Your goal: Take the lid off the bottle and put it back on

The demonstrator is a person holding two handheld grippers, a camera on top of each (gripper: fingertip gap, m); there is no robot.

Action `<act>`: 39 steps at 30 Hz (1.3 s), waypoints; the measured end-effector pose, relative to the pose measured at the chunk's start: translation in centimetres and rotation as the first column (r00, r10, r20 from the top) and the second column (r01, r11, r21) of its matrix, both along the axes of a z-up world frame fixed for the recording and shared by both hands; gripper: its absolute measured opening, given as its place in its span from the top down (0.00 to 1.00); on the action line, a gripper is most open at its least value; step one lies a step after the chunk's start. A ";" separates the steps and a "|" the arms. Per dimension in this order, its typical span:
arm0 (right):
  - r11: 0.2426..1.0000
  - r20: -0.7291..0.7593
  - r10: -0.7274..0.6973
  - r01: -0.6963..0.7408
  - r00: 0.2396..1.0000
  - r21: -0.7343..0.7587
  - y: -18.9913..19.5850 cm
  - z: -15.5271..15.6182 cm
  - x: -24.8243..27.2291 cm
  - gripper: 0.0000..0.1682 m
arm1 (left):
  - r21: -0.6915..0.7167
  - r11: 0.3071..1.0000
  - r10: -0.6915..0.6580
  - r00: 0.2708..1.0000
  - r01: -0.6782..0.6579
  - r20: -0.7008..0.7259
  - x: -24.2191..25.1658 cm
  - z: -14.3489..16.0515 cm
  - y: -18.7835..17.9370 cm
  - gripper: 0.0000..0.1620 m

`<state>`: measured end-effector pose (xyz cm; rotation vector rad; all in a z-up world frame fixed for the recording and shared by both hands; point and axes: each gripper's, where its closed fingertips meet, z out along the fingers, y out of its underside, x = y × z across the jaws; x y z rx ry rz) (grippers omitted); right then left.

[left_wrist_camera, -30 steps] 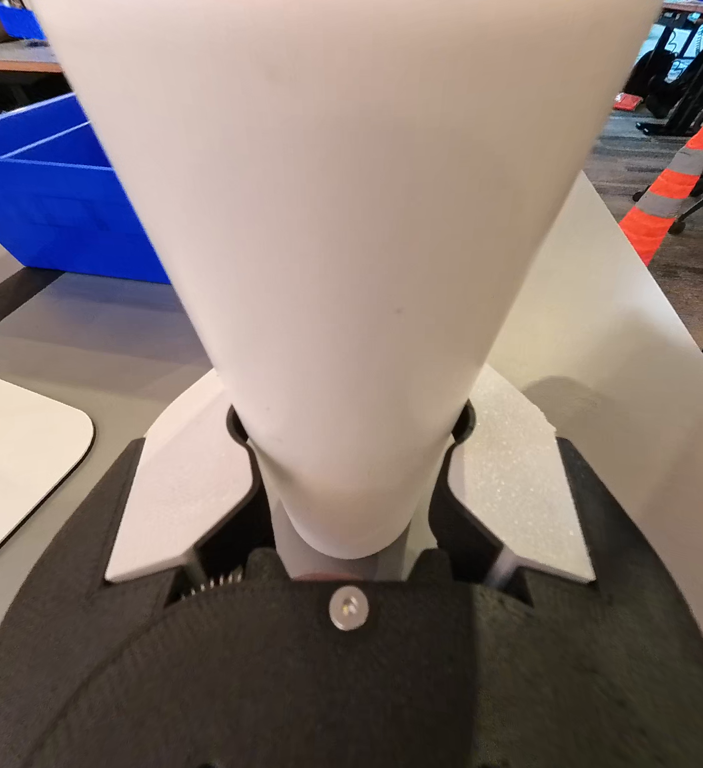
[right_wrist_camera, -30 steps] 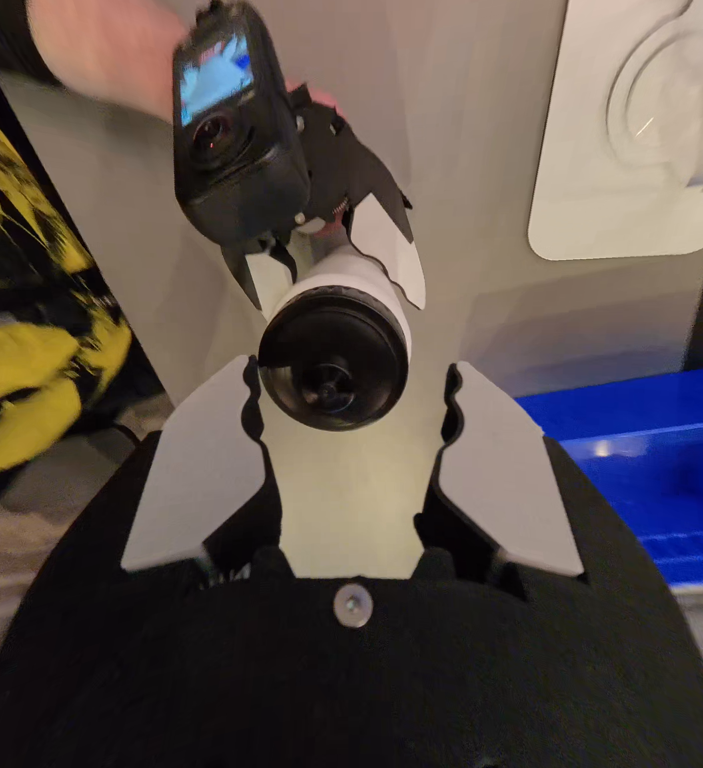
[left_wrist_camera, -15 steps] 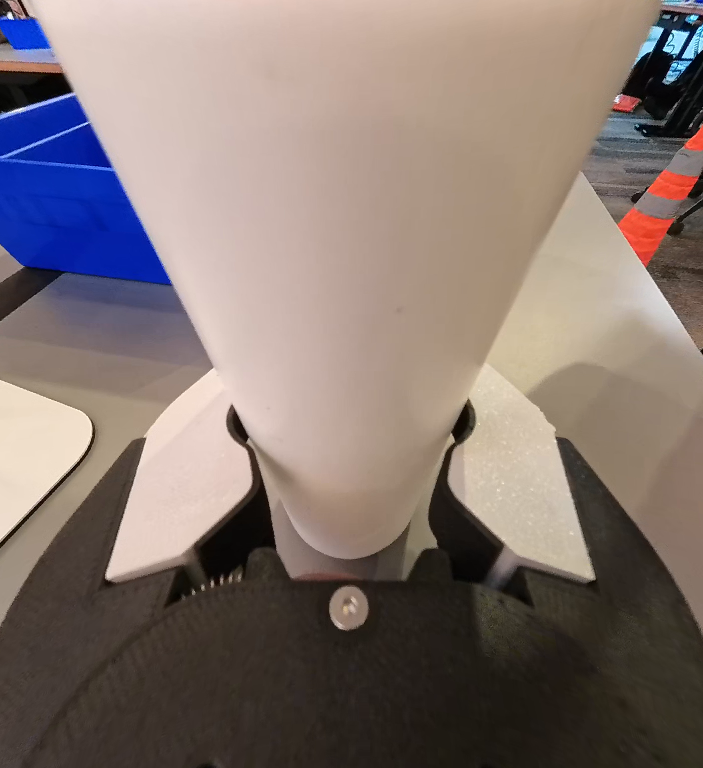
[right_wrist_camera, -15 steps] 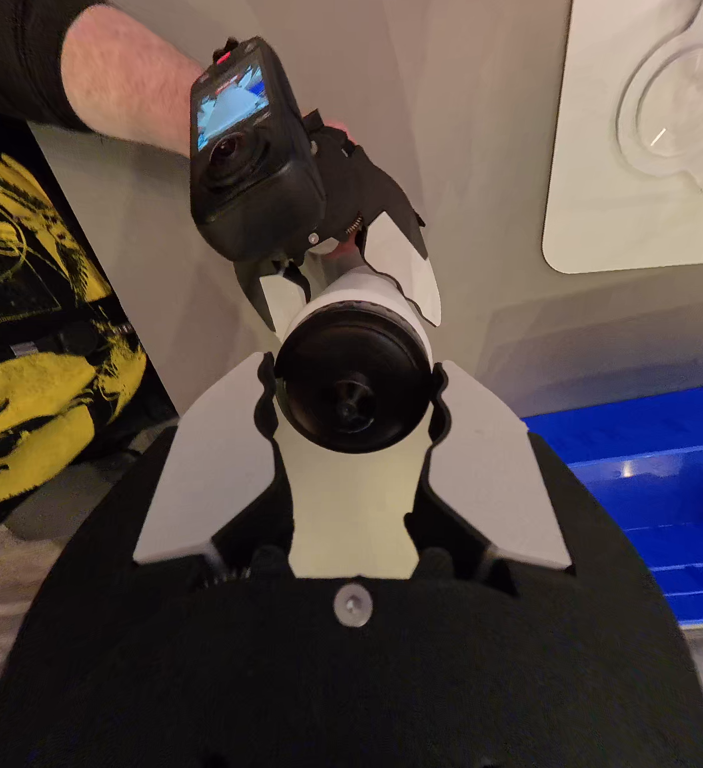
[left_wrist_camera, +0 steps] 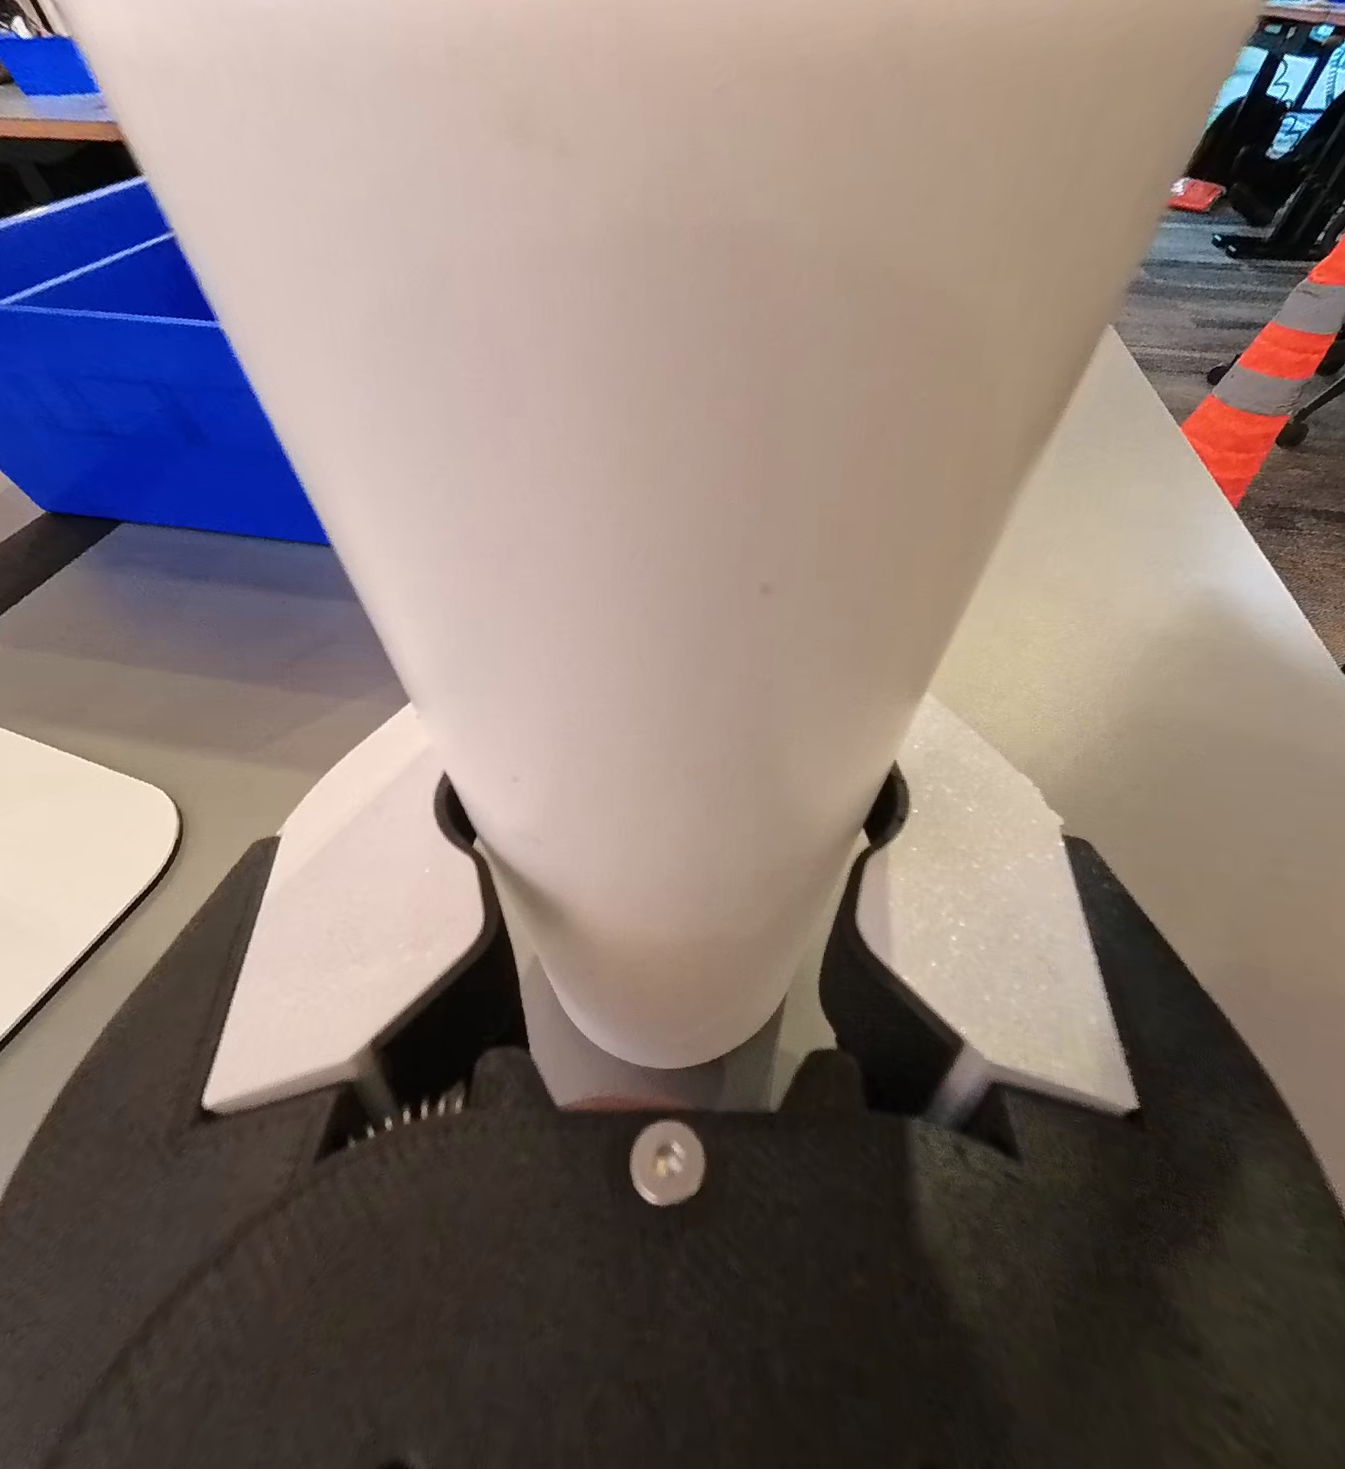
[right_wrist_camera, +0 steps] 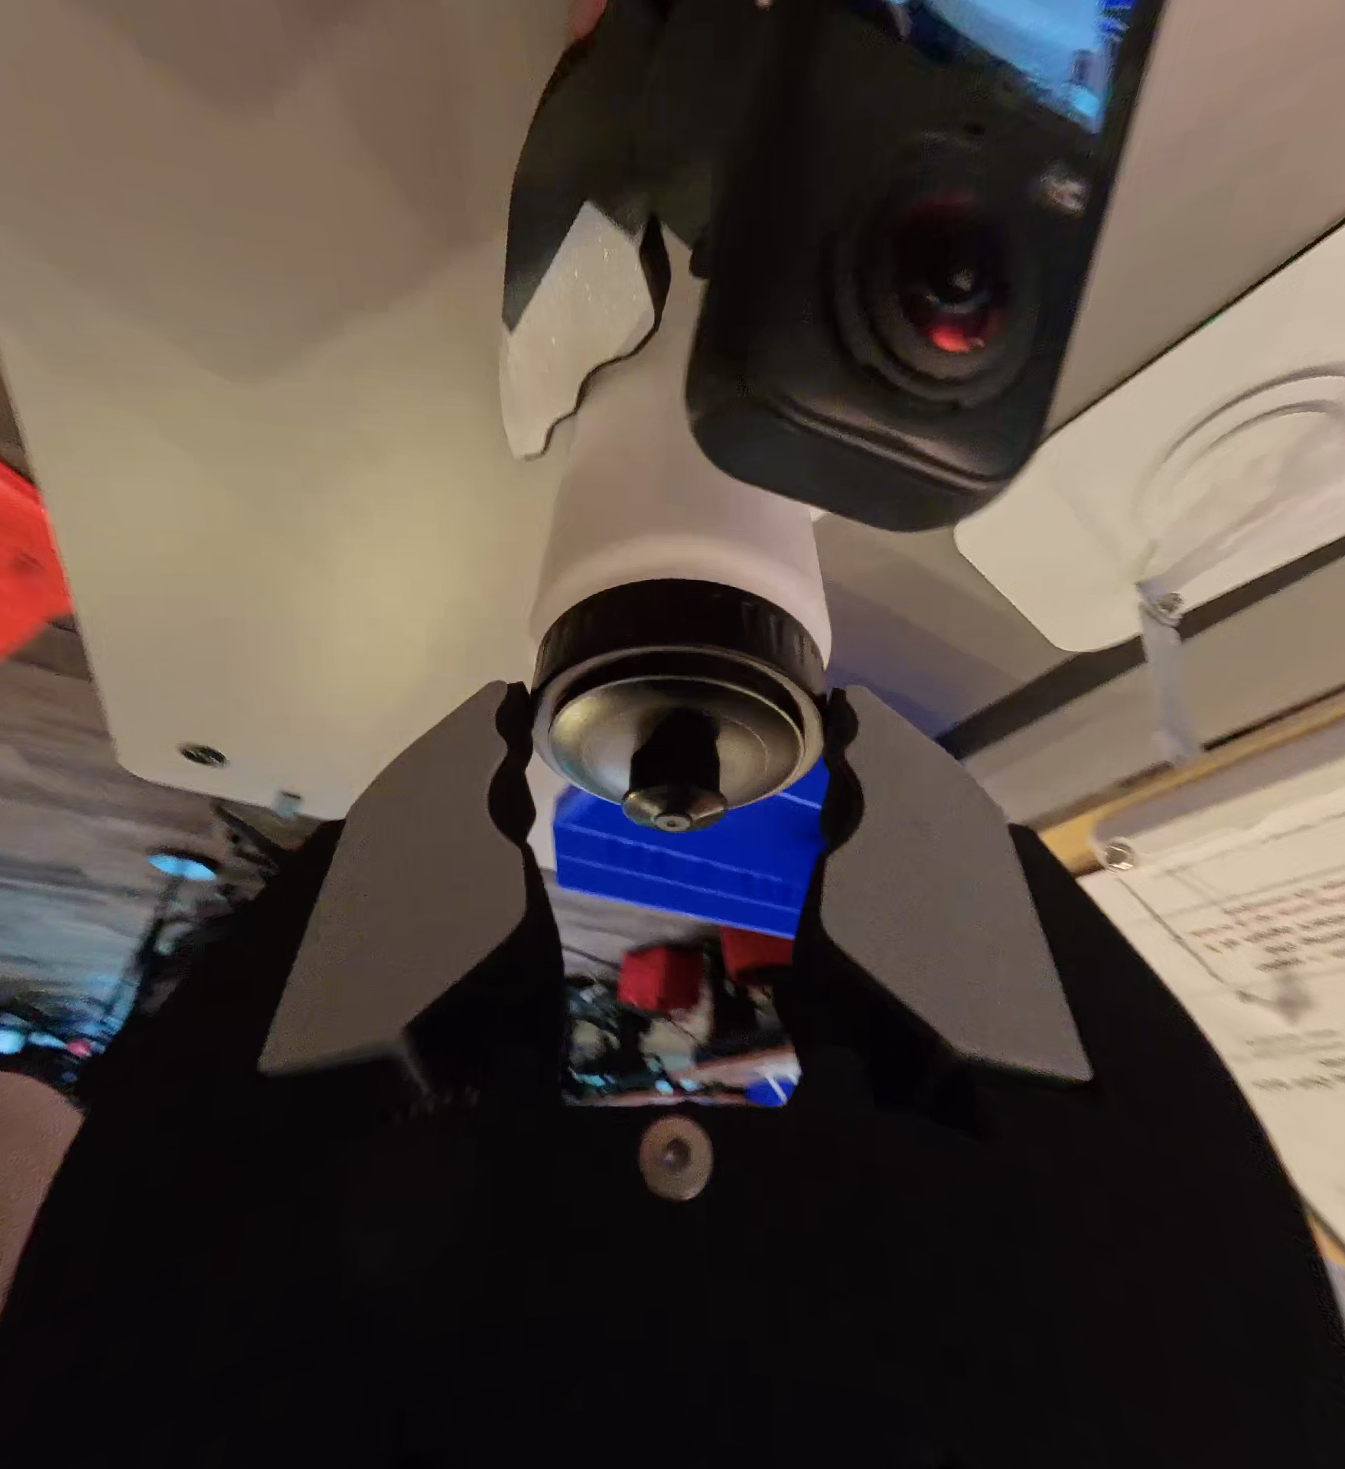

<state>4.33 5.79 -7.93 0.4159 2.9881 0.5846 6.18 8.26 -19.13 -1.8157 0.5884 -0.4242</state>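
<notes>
Right wrist view has the black lid (right_wrist_camera: pixel 677 715) dead centre, with the right gripper (right_wrist_camera: pixel 677 715) closed in on it: one finger touches the rim at 9 o'clock, the other at 3 o'clock, so I'd call that a narrow grip on the lid. It's a ribbed cap with a little nozzle poking out toward the camera. From what I can see it's on the neck of the white bottle (right_wrist_camera: pixel 677 525), no gap showing, so my guess is the unscrewing is only just starting. That leaves pretty much everything: twist off, pull away, then put back and tighten.

Up at 12 to 1 o'clock in that view sits the left gripper (right_wrist_camera: pixel 598 334), its camera staring straight back, with one white finger on the bottle body.

Left wrist view is mostly bottle (left_wrist_camera: pixel 653 477). It fills the frame from 12 o'clock down to centre, and the left gripper (left_wrist_camera: pixel 669 811) is clamped on its lower end, fingers pressed against both sides. Behind it at 9 to 10 o'clock is a blue bin (left_wrist_camera: pixel 97 381) on the grey table (left_wrist_camera: pixel 1130 676), and an orange cone (left_wrist_camera: pixel 1281 350) at 2 o'clock.
</notes>
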 end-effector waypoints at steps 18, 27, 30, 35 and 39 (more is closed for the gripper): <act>0.570 -0.102 -0.771 0.611 0.628 -0.549 -0.1 1.2 -1.2 0.59 | 0.000 1.000 0.001 1.000 -0.001 0.001 0.1 0.0 0.1 0.40; 0.599 -0.080 -0.759 0.645 0.646 -0.475 -0.1 0.3 -0.1 0.50 | 0.001 1.000 0.000 1.000 0.000 0.001 0.1 0.0 0.1 0.40; 0.575 -0.063 -0.766 0.639 0.639 -0.510 -0.4 0.4 -0.4 0.59 | -0.001 1.000 -0.001 1.000 0.001 0.007 0.0 0.0 0.1 0.40; 0.656 -0.075 -0.695 0.589 0.715 -0.472 -0.5 0.5 -0.2 0.59 | 0.002 1.000 -0.002 1.000 0.002 0.002 0.1 0.0 0.0 0.40; 0.808 -0.067 -0.503 0.441 0.862 -0.391 -0.4 0.5 0.0 0.59 | 0.002 1.000 -0.003 1.000 0.003 0.000 0.1 0.0 0.0 0.40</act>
